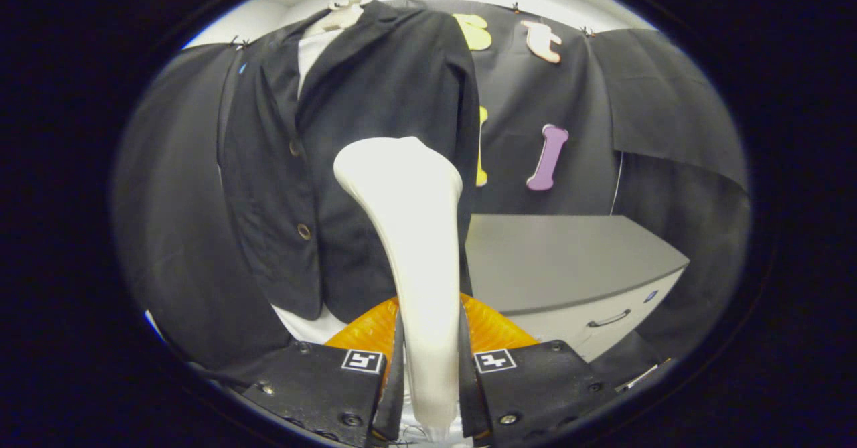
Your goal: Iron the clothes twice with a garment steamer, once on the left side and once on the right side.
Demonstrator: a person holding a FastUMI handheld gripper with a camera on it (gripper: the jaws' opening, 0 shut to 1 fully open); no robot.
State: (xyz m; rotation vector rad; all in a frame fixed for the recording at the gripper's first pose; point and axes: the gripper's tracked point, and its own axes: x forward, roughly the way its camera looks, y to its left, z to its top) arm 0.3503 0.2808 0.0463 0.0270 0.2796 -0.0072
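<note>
The gripper (pixel 430 374) is clamped on the handle of a white garment steamer (pixel 408 234), both fingers pressing against its sides at six o'clock, one from each side. From between the fingers the steamer rises toward twelve o'clock, narrow at the grip and widening to a broad, rounded head that tilts a little toward eleven. The head lies over the lower front of a dark jacket (pixel 375 100), on the panel toward one o'clock from the row of buttons; whether it actually touches the cloth cannot be told. The jacket hangs on a pale hanger (pixel 343 14) at twelve o'clock, open at the collar over a white garment (pixel 312 49), with two brown buttons (pixel 304 232) showing down its front edge at about nine o'clock from the steamer head. Behind the handle, just beyond the fingers, sits an orange ribbed object (pixel 492 327), partly hidden by the steamer. At three to four o'clock from the steamer stands a grey-topped cabinet (pixel 569 260) with a white drawer front and a dark handle (pixel 608 319). Black cloth (pixel 669 100) hangs behind everything.
</note>
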